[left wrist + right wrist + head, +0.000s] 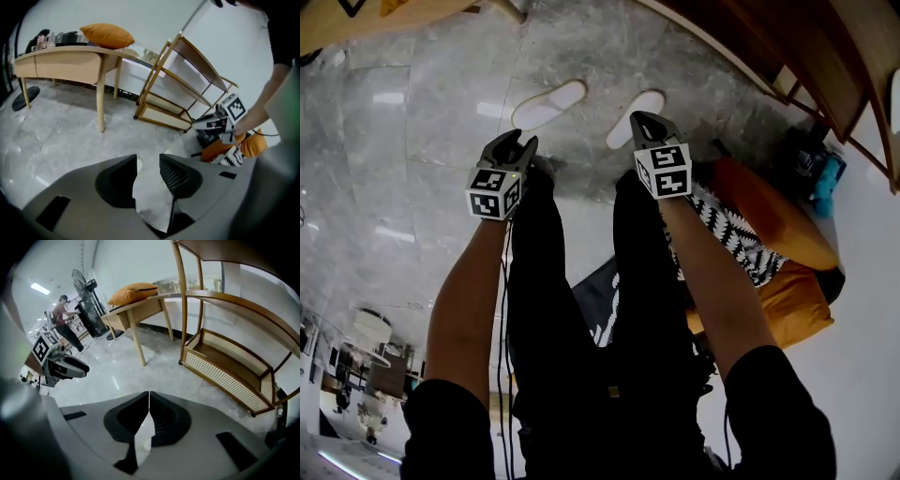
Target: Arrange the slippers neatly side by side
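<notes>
Slippers [548, 103] lie beyond claws, untouched; left claw [523, 141] spread, right claw [643, 119] closed, both empty.

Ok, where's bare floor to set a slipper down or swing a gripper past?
The widest bare floor lies left of the left slipper, below the wooden table. The gap between it and the right slipper is narrow. The right side is crowded: wooden rack, orange cushion and patterned cushion.
</notes>
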